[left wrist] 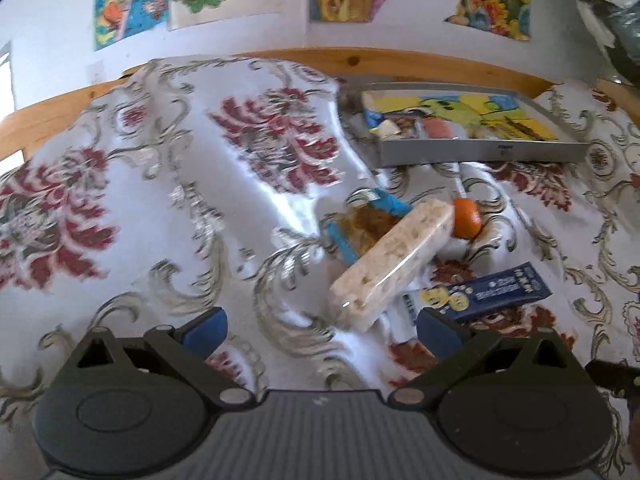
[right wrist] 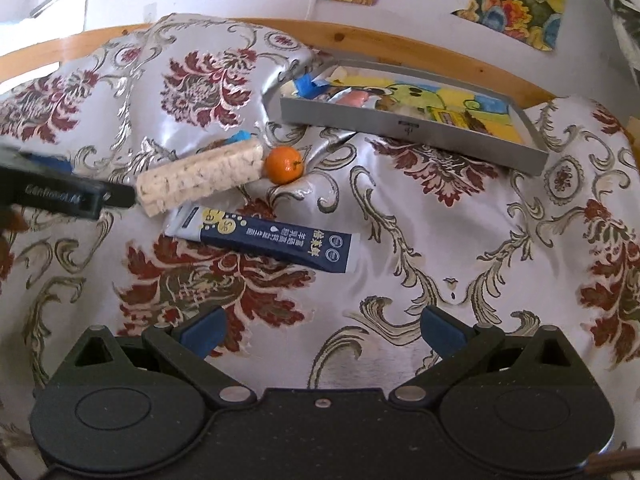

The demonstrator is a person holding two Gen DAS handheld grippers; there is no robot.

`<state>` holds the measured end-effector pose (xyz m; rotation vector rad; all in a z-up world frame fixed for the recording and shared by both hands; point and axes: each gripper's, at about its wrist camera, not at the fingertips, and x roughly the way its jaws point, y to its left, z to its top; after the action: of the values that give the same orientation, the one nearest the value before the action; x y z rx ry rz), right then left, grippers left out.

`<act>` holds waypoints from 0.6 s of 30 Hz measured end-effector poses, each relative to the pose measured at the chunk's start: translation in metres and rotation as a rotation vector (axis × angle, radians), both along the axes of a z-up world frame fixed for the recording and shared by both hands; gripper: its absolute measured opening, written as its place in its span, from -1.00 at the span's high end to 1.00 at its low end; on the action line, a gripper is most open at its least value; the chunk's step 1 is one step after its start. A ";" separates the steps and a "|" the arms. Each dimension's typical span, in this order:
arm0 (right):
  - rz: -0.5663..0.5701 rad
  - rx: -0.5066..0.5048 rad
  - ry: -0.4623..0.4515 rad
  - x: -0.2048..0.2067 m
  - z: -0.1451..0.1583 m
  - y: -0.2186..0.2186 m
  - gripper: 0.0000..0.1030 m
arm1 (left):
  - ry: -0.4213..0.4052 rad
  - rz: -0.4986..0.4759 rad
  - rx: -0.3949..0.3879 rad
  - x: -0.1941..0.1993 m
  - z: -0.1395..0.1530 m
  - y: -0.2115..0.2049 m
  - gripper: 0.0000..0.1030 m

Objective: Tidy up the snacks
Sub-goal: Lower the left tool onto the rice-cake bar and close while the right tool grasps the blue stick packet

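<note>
1. A grey tray [right wrist: 400, 130] at the back of the cloth [right wrist: 440, 240] already holds a few snacks, too blurred to name.
2. Still outside it: a rice bar [right wrist: 200, 176], a tangerine [right wrist: 284, 165], a blue sachet [right wrist: 276, 242].
3. The left gripper [left wrist: 320, 326] and the right gripper [right wrist: 320, 326] are both spread wide and empty.

Left gripper [left wrist: 322, 330]: black matte body, 2 round domed housings with embossed circles, ribbed grey centre panel, angular black link arms with triangular cut-outs, silver pivot rivets, blue pads [left wrist: 204, 330] on the 2 fingers.

Right gripper [right wrist: 322, 330]: same black build, speckled flat centre plate with 1 small screw, silver rivets, blue pads [right wrist: 202, 332]. Its view shows white lettering on the left gripper's side.
</note>
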<state>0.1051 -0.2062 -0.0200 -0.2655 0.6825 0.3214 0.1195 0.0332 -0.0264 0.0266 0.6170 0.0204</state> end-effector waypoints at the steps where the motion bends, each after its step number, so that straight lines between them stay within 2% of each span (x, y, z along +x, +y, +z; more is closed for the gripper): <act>1: 0.011 -0.004 0.004 0.001 -0.001 -0.001 -0.99 | -0.010 -0.019 0.003 0.002 0.000 -0.002 -0.99; 7: 0.082 -0.022 0.043 0.002 -0.009 -0.012 -0.99 | -0.073 -0.129 0.061 0.016 0.000 -0.013 -0.99; 14: 0.142 -0.053 0.050 0.018 -0.012 -0.012 -0.99 | -0.029 -0.204 0.021 0.042 -0.010 -0.009 -0.99; 18: 0.219 -0.065 0.038 0.039 -0.010 -0.007 -0.98 | -0.014 -0.219 0.018 0.052 -0.012 -0.010 -0.99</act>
<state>0.1437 -0.2131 -0.0300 -0.3987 0.7035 0.5150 0.1716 0.0230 -0.0389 0.1112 0.5967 -0.1859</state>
